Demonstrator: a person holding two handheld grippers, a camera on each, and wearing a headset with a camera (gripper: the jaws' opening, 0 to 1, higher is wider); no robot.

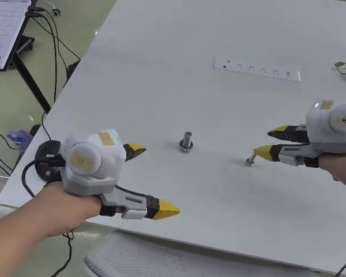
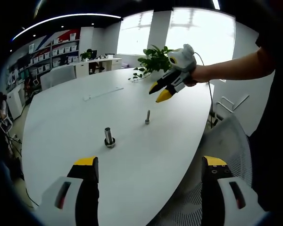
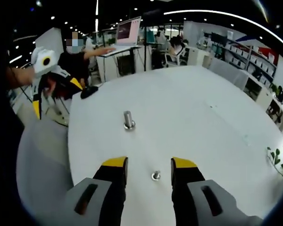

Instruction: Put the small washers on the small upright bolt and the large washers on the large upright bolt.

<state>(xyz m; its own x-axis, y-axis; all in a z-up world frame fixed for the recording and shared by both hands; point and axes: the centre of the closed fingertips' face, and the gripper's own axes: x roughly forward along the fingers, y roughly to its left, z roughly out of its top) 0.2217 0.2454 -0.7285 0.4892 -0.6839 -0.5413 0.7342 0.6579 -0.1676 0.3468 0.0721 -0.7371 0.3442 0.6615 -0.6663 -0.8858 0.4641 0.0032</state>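
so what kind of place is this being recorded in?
Probably an open-plan office: a big white oval meeting table carrying a long white power strip, a leafy green plant at its far end, and a lit monitor on a desk beyond.

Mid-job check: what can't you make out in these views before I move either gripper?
Large silver upright bolt: the ring at its foot is too small, in every view, to tell head from washers.
Small silver upright bolt: blurred between the right gripper's jaws; washers on it, cannot tell.
Right gripper body: cut off by the head view's right edge.
Loose washers on the white table: too small to pick out.
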